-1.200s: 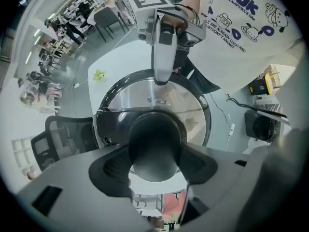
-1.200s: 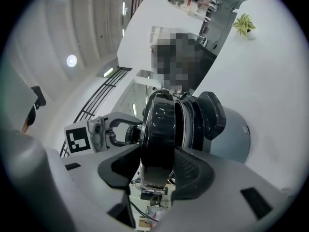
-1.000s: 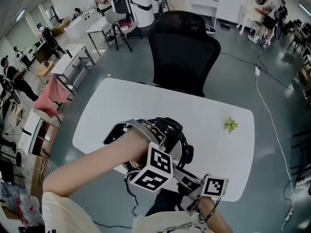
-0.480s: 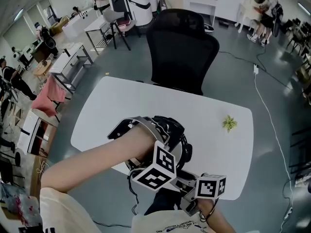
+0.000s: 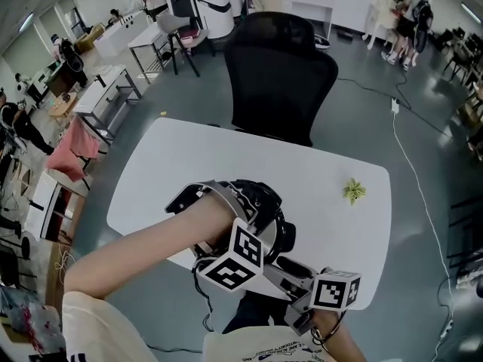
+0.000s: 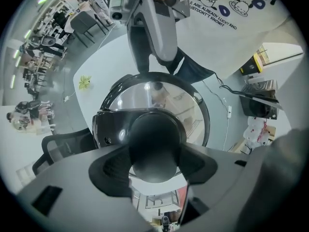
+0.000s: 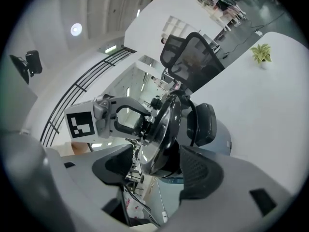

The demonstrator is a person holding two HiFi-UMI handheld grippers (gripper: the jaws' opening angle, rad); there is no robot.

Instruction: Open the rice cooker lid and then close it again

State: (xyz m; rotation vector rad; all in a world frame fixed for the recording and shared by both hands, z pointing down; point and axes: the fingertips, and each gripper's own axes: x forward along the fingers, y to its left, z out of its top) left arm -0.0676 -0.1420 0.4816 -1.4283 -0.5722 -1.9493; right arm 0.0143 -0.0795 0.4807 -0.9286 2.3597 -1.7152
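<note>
One black and silver rice cooker [image 5: 263, 202] is set near the front edge of the white rounded worktop [image 5: 226, 153], with its round hinged lid [image 7: 161, 129], mirror-bright inside, raised almost upright. The lid is judged stiff, fairly light and slippery on the polished plate, so it is best taken by its black rounded rim piece, which is pinched by the left claw [image 6: 155, 153]. The right claw [image 7: 154, 170] has just been opening and is spread wide, with the lid's edge between its jaws unpressed.
</note>
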